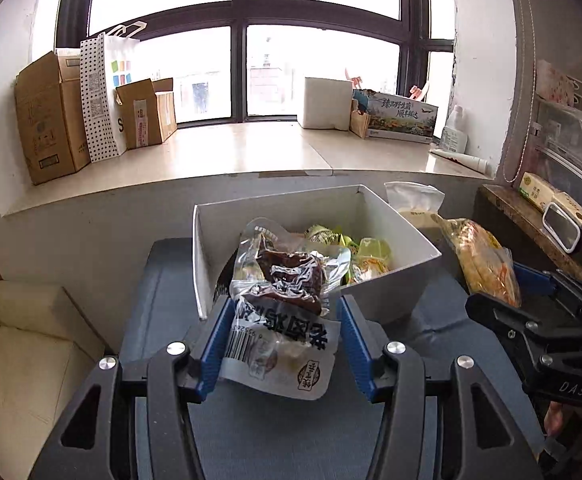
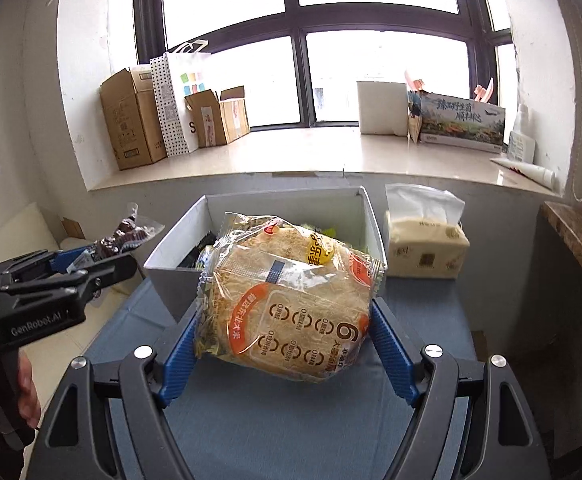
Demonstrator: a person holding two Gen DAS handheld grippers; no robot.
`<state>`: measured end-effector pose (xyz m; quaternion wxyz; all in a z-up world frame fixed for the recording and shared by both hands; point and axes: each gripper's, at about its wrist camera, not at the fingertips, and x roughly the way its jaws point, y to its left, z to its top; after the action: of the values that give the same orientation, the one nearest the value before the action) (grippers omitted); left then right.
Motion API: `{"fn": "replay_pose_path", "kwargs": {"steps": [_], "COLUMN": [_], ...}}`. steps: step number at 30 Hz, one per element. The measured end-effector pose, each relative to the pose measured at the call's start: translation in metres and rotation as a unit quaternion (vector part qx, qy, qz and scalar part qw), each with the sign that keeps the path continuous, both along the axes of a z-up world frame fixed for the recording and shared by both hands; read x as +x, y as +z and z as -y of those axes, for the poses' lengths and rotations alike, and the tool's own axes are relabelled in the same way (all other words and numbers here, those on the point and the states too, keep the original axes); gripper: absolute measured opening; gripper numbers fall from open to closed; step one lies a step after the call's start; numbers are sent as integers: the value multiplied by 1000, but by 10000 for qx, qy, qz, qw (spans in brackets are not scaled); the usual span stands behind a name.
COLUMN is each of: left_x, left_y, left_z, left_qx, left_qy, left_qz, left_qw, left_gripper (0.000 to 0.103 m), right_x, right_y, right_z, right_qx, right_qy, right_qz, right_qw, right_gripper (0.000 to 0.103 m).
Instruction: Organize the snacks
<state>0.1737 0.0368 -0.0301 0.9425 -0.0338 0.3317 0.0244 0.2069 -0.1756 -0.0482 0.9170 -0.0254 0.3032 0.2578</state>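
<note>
Two grippers are each carrying a snack above a blue-grey table (image 2: 291,432). The left gripper (image 1: 283,336) is clamping a clear and silver packet of dark dried meat (image 1: 281,304) between its blue pads, its printed end with the barcode hanging down toward the camera. The right gripper (image 2: 283,340) is clamping a large yellow bag of rice crackers (image 2: 291,300), its pads pressing on both sides of the bag.

Both snacks are hanging in front of the white bin (image 1: 387,220), which is sitting toward the table's far edge and is already holding several yellow and green packets (image 1: 355,252). In the right wrist view the meat packet is showing off the bin's left side, past the table's left edge. A soft pack of tissues (image 2: 427,248) is sitting just beside the bin at the table's far right corner. Behind the table, cardboard boxes (image 1: 51,120) are lining the window ledge (image 1: 251,152).
</note>
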Motion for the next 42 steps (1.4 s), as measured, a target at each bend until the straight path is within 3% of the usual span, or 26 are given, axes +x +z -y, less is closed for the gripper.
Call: {"fn": "replay_pose_path", "kwargs": {"steps": [8,12,16,17,18,20,24,29,34,37,42], "left_x": [95,135,149,149,148,144,138,103,52,22,-25], "left_y": [-8,-30,-48,-51,-52,-51,-48,-23,11,25,34], "left_z": [-24,-31,-30,-29,-29,-31,-38,-34,-33,-30,-25], "left_qx": [-119,-142,-174,-113,-62,-135,-236,193,6,-187,-207], "left_qy": [83,151,35,56,116,109,167,363,396,255,280], "left_qz": [-156,-497,-734,-771,-767,-685,-648,-50,366,490,372], "left_qw": [9998,9985,9971,9969,9970,9975,9975,9991,9985,9983,9987], "left_gripper": [58,58,78,85,102,103,103,103,103,103,103], "right_x": [106,144,166,168,169,169,163,141,86,49,-15], "right_y": [6,-15,-37,-40,-42,-41,-36,-13,22,39,62], "right_z": [-28,-47,-54,-54,-52,-46,-33,-21,-21,-20,-8], "right_qx": [142,-308,-395,-463,-469,-337,-264,-230,-461,-389,-172], "right_qy": [111,159,208,149,81,15,-143,-407,-394,-215,-152], "right_qz": [-173,-317,-757,-791,-792,-779,-754,-646,28,146,407], "right_qw": [9997,9989,9961,9957,9957,9964,9967,9968,9982,9989,9989], "right_gripper": [83,83,90,90,90,103,103,103,103,103,103]}}
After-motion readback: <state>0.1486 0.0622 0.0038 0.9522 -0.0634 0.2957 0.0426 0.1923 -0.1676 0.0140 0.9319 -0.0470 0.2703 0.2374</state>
